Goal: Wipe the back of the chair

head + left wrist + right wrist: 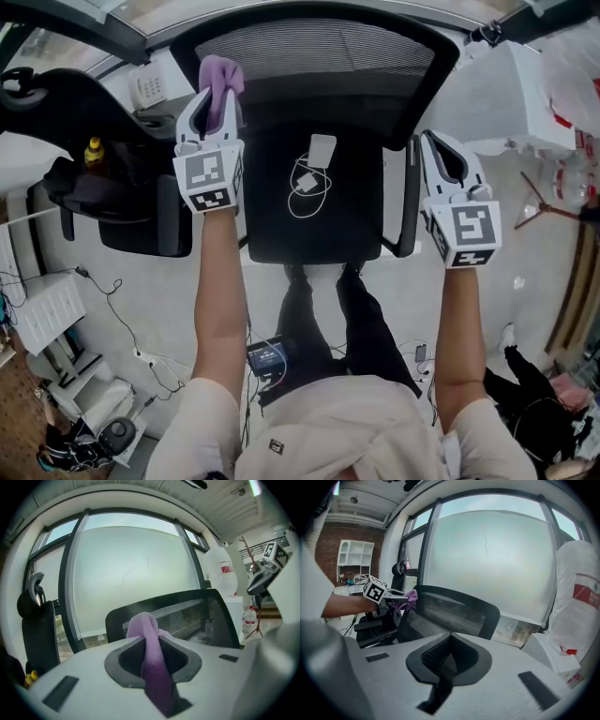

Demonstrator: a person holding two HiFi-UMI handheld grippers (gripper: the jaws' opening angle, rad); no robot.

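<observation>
1 mesh chair back (319, 47) before frosted window (136, 569)

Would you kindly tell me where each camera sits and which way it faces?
Head view: on the head, looking steeply down at the chair; forearms, legs, left gripper and right gripper show.
Left gripper view: along jaws shut on the purple cloth, toward the mesh back.
Right gripper view: along shut, empty jaws; shares that back and cloth.
</observation>
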